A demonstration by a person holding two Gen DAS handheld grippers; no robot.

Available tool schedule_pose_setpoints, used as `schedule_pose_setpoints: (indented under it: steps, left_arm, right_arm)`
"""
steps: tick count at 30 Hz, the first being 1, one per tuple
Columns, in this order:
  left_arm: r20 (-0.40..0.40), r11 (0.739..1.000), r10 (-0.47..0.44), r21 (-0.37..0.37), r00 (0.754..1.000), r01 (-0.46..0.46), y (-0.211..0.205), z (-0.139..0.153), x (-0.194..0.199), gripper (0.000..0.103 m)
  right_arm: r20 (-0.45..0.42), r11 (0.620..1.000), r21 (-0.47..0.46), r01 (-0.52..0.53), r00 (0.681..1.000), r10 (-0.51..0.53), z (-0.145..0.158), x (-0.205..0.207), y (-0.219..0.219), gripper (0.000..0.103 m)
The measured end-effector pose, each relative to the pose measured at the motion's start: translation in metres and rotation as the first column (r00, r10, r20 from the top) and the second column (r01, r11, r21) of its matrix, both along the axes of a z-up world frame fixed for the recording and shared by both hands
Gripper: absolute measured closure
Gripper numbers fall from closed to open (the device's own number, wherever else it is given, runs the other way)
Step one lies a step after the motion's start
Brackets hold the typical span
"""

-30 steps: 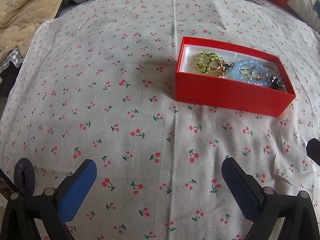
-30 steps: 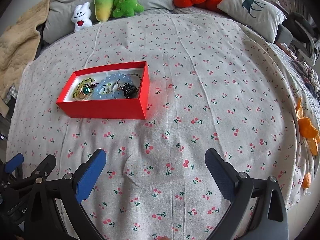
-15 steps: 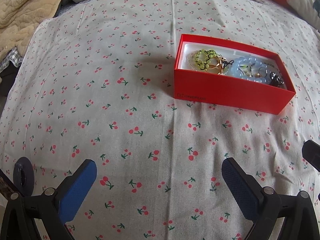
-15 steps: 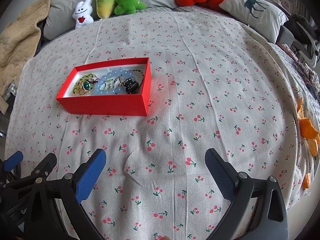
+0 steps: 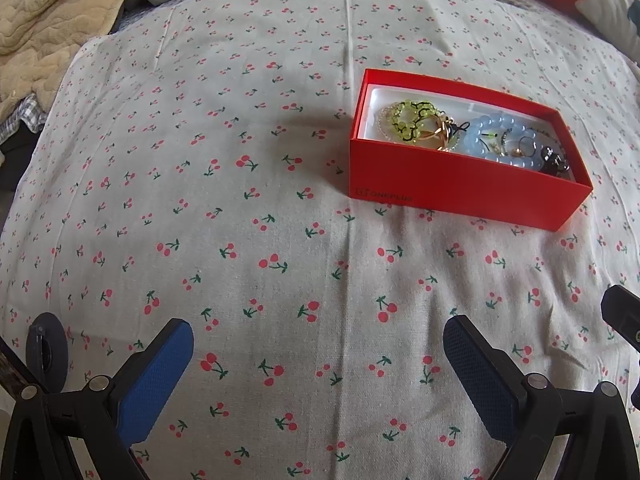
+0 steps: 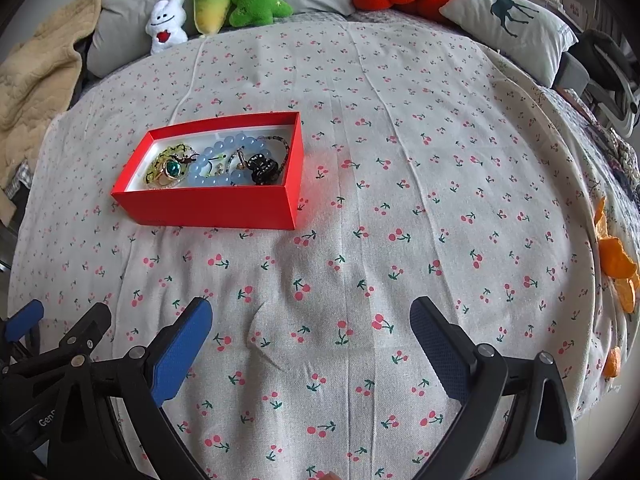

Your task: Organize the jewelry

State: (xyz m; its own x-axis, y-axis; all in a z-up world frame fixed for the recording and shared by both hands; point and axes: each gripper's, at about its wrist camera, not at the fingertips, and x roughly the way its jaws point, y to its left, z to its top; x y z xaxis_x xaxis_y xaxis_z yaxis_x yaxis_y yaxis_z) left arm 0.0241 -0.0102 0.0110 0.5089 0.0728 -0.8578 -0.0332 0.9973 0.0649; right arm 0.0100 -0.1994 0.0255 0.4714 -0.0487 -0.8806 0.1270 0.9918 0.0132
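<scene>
Left wrist view: the left hand-held gripper [image 5: 318,364] hangs low over the cherry-print bedsheet [image 5: 240,240], its blue pads spread wide with nothing between them.
Right wrist view: the right hand-held gripper [image 6: 312,344] also stands wide open and empty above the sheet.
Red box [image 6: 224,204]: lidless, resting on the bed, ahead and to the right of the left gripper, ahead and to the left of the right one, well apart from both.
Jewelry in the box: a yellow-green beaded piece [image 5: 412,120] at the left end, a gold ring with a green stone [image 6: 172,168] on it, a pale blue bead bracelet [image 6: 224,160] in the middle, a black glossy piece [image 6: 262,168] at the right end.
Head of bed: plush toys [image 6: 224,0] and a deer-print pillow [image 6: 512,16].
Left edge: tan blanket [image 5: 48,16].
</scene>
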Motion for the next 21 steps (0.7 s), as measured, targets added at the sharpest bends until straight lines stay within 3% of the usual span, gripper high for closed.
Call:
schedule_pose_setpoints:
  steps: [21]
  left_arm:
    - [-0.013, 1.0, -0.006, 0.011, 1.0, 0.006, -0.0016, -0.0032, -0.0007, 0.001]
  right_arm:
    - [0.003, 1.0, -0.008, -0.008, 1.0, 0.008, 0.0, -0.0004, 0.003, 0.002]
